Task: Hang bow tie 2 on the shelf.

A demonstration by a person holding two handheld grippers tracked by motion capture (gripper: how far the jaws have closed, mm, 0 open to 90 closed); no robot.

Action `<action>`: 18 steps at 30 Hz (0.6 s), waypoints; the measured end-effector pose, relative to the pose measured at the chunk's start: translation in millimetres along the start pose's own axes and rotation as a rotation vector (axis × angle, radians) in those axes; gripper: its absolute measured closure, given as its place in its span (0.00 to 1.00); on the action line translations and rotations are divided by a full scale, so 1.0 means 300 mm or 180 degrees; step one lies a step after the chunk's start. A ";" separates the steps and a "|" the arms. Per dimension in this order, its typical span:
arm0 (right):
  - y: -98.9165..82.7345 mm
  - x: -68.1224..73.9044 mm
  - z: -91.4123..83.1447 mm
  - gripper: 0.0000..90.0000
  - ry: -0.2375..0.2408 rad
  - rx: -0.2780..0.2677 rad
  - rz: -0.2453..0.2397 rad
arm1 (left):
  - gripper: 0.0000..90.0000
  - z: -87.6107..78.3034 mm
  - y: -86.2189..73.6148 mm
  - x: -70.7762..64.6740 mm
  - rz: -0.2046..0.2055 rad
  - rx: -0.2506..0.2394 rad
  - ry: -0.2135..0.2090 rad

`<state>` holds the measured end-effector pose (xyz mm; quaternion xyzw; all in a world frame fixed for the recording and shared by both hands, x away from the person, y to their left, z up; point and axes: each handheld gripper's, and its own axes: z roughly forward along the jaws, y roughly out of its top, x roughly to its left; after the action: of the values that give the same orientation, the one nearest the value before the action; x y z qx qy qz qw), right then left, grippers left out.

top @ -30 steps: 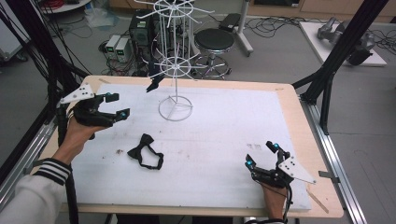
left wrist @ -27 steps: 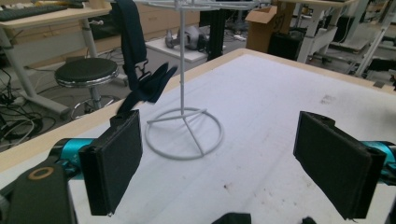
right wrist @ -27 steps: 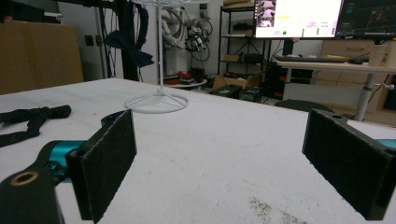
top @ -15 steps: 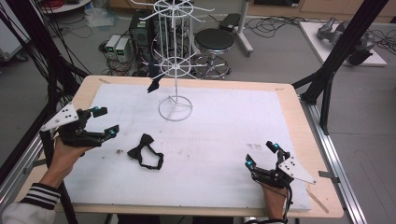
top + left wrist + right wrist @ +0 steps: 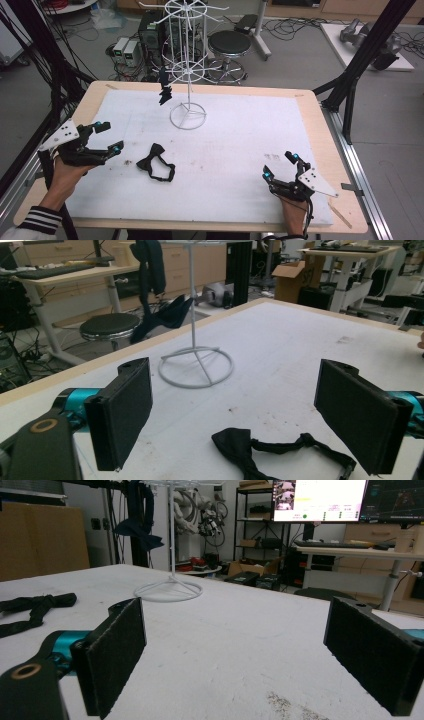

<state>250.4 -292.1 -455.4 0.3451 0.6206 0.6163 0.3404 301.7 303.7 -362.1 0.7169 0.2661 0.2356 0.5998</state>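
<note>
- While held off the left edge of the table, the left gripper (image 5: 109, 136) has its jaws wide apart with nothing between them; tips face right, toward the black bow tie (image 5: 156, 166)
- Left hand (image 5: 62, 177) wraps the gripper body from below, striped sleeve cuff (image 5: 37, 220) at the bottom left corner
- Bow tie lies flat on the white mat (image 5: 240, 145), left of centre, just right of the left gripper's tips and not touching them; strap loops out to its right
- Left gripper view: bow tie (image 5: 240, 447) sits low between the two black pads (image 5: 122, 417), ahead of them, strap trailing right
- White wire rack (image 5: 187, 65) stands upright on the mat at the far side, round base ring behind the bow tie and well apart from it
- Second dark bow tie (image 5: 164, 90) hangs from the rack's lower tier on its left side, clear of the mat
- Right gripper (image 5: 280, 165) is low over the near right part of the mat, jaws also wide and empty, well apart from the flat bow tie
- Right hand (image 5: 292, 215) comes in at the bottom edge
- Right gripper view: mat bare between the pads (image 5: 112, 657), flat bow tie (image 5: 35, 607) far off at left
</note>
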 end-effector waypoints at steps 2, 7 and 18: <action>0.000 0.000 0.000 0.10 -0.0005 0.0005 0.0011 | 0.18 0.002 0.004 -0.002 -0.0014 0.0004 -0.0011; 0.000 0.001 0.000 0.10 -0.0001 -0.0003 0.0010 | 0.18 0.013 0.007 -0.008 0.0002 0.0048 -0.0019; 0.000 0.000 0.000 0.10 -0.0006 -0.0002 0.0001 | 0.18 0.037 0.019 -0.009 -0.0029 0.0298 -0.0055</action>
<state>250.4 -292.1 -455.5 0.3458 0.6200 0.6162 0.3410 307.5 292.9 -358.4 0.7449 0.2749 0.2140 0.5690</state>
